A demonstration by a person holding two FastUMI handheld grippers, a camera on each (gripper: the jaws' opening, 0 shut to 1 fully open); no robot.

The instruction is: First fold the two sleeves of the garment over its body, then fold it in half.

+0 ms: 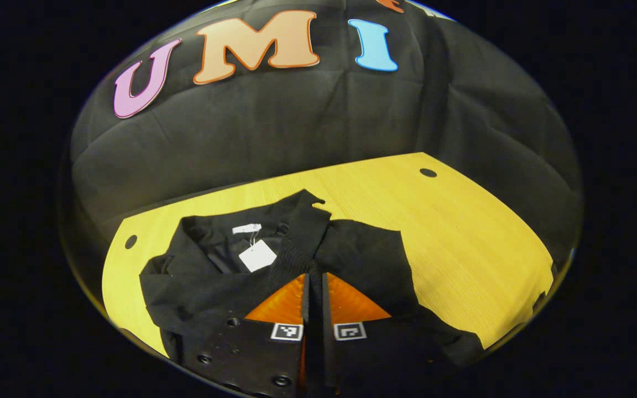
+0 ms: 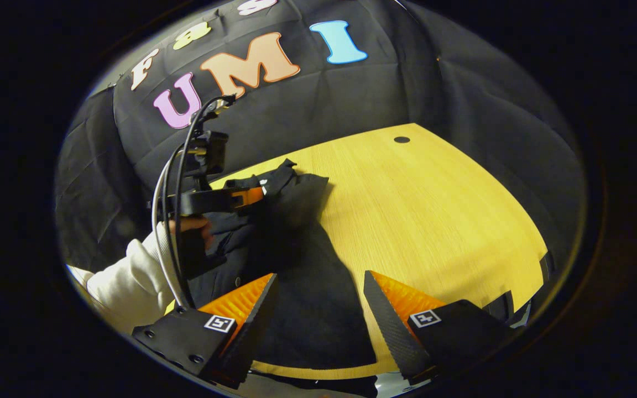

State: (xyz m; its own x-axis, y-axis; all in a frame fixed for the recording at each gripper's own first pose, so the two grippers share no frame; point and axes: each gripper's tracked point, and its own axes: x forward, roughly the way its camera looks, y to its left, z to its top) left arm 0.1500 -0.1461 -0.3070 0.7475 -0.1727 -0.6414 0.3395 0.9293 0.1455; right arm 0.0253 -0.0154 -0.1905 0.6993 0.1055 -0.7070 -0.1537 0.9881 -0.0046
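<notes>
A black garment (image 1: 208, 276) with a white hang tag (image 1: 257, 255) lies on the yellow wooden table (image 1: 462, 237). In the left gripper view, one black sleeve (image 1: 302, 232) runs up from my left gripper (image 1: 313, 279), whose fingers are shut on its fabric, and crosses over the garment's body. The right gripper view shows that left gripper (image 2: 257, 194) farther off, held by a hand in a white sleeve (image 2: 130, 276), with the black fabric raised at its tips. My right gripper (image 2: 318, 282) stands open above the near part of the garment (image 2: 313, 309), nothing between its fingers.
The table has a round cable hole (image 1: 428, 172) at the far right and another hole (image 1: 130, 241) at the far left. Bare tabletop (image 2: 434, 210) stretches to the right of the garment. The table's near edge (image 2: 324, 371) lies just below my right gripper.
</notes>
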